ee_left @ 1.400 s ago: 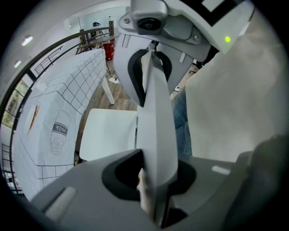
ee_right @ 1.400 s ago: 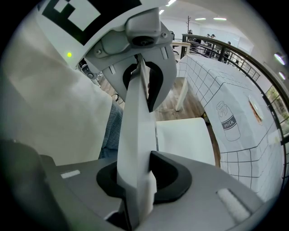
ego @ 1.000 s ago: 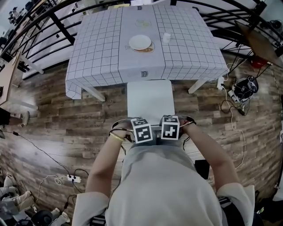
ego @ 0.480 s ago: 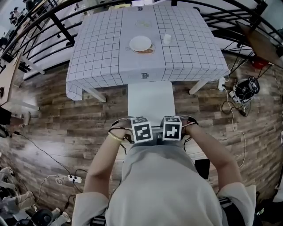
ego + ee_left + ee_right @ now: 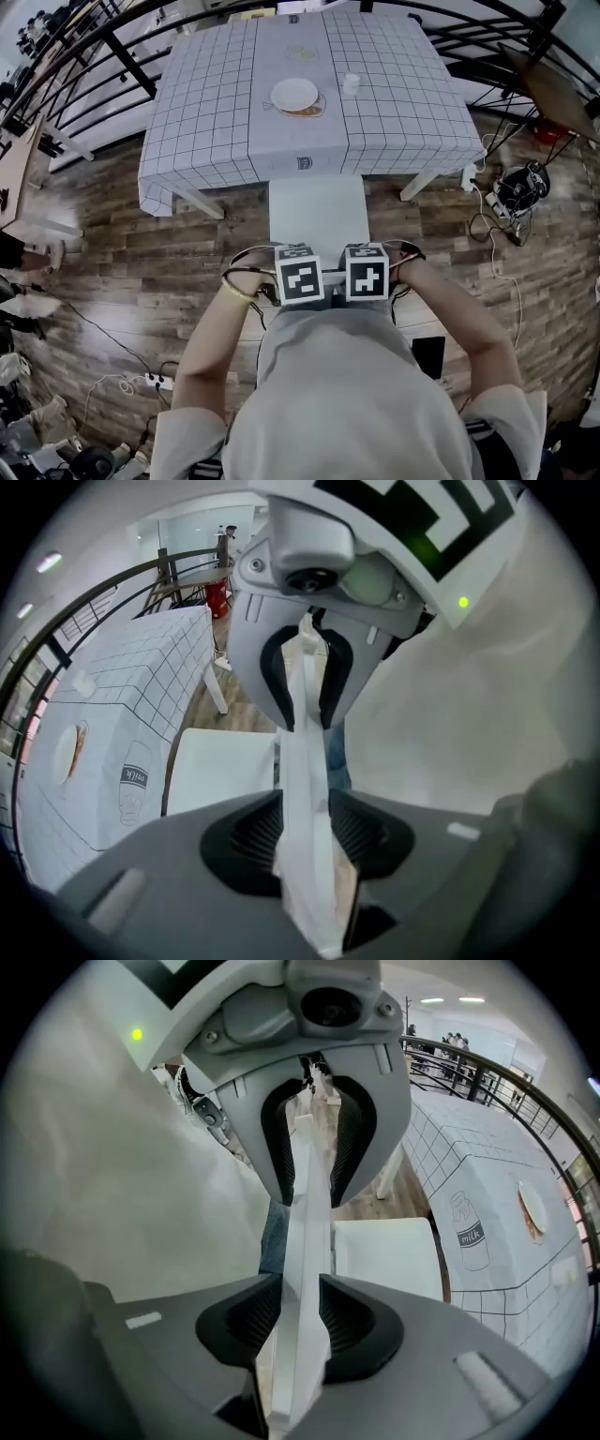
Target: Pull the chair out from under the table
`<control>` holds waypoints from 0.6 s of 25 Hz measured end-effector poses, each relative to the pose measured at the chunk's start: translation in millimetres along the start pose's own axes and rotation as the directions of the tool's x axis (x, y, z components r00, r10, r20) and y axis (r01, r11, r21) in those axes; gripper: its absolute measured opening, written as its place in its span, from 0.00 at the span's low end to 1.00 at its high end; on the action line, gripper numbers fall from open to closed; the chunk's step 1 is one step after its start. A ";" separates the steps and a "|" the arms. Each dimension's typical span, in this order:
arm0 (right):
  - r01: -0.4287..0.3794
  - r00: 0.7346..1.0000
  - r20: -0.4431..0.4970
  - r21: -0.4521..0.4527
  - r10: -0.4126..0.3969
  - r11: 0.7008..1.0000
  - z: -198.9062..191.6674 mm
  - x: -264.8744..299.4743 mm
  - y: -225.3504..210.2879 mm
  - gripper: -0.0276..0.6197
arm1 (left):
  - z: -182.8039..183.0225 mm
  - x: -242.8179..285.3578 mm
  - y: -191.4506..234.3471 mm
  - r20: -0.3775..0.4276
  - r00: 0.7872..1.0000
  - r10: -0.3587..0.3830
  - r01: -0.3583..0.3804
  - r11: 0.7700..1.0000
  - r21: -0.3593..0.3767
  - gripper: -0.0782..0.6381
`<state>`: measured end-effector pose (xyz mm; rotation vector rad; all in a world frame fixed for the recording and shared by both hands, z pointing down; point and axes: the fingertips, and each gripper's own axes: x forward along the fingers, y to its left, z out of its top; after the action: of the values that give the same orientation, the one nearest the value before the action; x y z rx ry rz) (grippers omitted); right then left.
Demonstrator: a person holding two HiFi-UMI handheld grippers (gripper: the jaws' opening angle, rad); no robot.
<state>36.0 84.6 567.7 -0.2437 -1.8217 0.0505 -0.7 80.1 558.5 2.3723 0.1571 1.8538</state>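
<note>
The white chair's seat [image 5: 317, 211] stands clear of the table [image 5: 216, 122], which has a grid cloth over it, with its back toward me. Both grippers hang side by side over that back, pointing steeply down. The left gripper [image 5: 298, 274] straddles the thin white chair back [image 5: 305, 761]. Its jaws have just been opening, and the pads flank the edge without clamping it. The right gripper [image 5: 366, 272] straddles the same chair back [image 5: 307, 1204]. Its jaws have just been opening too, then came in slightly. Each gripper view shows the other gripper ahead along the edge.
A plate [image 5: 295, 93] and a small cup [image 5: 352, 83] sit on the table. Black railings curve behind it. Cables and gear [image 5: 511, 192] lie on the wooden floor at the right, and a power strip [image 5: 150, 380] at the lower left.
Both hands have lifted a little toward the camera. The chair and the table look unmoved.
</note>
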 end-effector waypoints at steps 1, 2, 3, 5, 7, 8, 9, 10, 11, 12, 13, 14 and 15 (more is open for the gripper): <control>-0.002 1.000 0.001 0.000 0.002 1.000 0.7 -2.3 -0.7 0.24 | 0.5 -2.0 1.5 0.000 1.000 0.004 -0.004 1.000 0.002 0.33; -0.005 1.000 0.003 0.000 0.005 1.000 1.0 -4.4 -1.2 0.24 | 0.9 -3.9 3.0 0.000 1.000 0.008 -0.008 1.000 0.003 0.33; -0.006 1.000 0.005 0.000 0.006 1.000 1.3 -6.3 -1.6 0.24 | 1.4 -5.7 4.5 0.001 1.000 0.011 -0.011 1.000 0.004 0.33; 0.000 1.000 0.012 0.000 0.000 1.000 2.2 -10.7 -3.4 0.22 | 3.0 -9.6 8.4 0.009 1.000 0.021 -0.021 1.000 0.001 0.32; 0.013 1.000 0.023 0.001 -0.013 1.000 3.9 -15.6 -7.5 0.21 | 5.1 -13.9 13.9 0.025 0.999 0.037 -0.037 0.999 -0.004 0.31; 0.021 0.999 0.026 0.002 -0.021 1.000 4.4 -17.5 -10.1 0.21 | 6.0 -15.7 17.3 0.032 0.998 0.048 -0.048 0.999 -0.008 0.31; 0.029 0.999 0.028 0.004 -0.029 1.000 4.0 -18.7 -13.2 0.20 | 6.5 -17.0 21.6 0.038 0.997 0.061 -0.061 0.998 -0.013 0.31; 0.038 0.999 0.028 0.008 -0.038 0.999 3.0 -19.2 -16.6 0.19 | 7.1 -17.7 26.4 0.043 0.996 0.077 -0.076 0.997 -0.019 0.30; 0.049 0.998 0.031 0.014 -0.050 0.999 1.9 -19.4 -20.5 0.18 | 7.8 -18.0 31.6 0.050 0.994 0.095 -0.094 0.995 -0.025 0.29; 0.064 0.997 0.038 0.022 -0.064 0.998 1.3 -19.7 -24.9 0.16 | 8.7 -18.5 37.2 0.059 0.991 0.117 -0.115 0.993 -0.033 0.28; 0.081 0.995 0.047 0.032 -0.083 0.996 1.1 -20.3 -29.7 0.13 | 9.7 -19.3 42.9 0.070 0.987 0.143 -0.140 0.989 -0.040 0.24; 0.100 0.993 0.055 0.043 -0.102 0.994 1.2 -21.0 -34.5 0.09 | 10.7 -20.4 48.3 0.083 0.982 0.170 -0.166 0.985 -0.048 0.20; 0.116 0.991 0.061 0.052 -0.119 0.992 1.2 -21.8 -38.9 0.07 | 11.7 -21.7 52.8 0.096 0.977 0.193 -0.188 0.980 -0.057 0.17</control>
<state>34.7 42.5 553.0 -0.1012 -1.8929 0.0191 5.5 24.1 543.5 2.5190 -0.1282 1.7857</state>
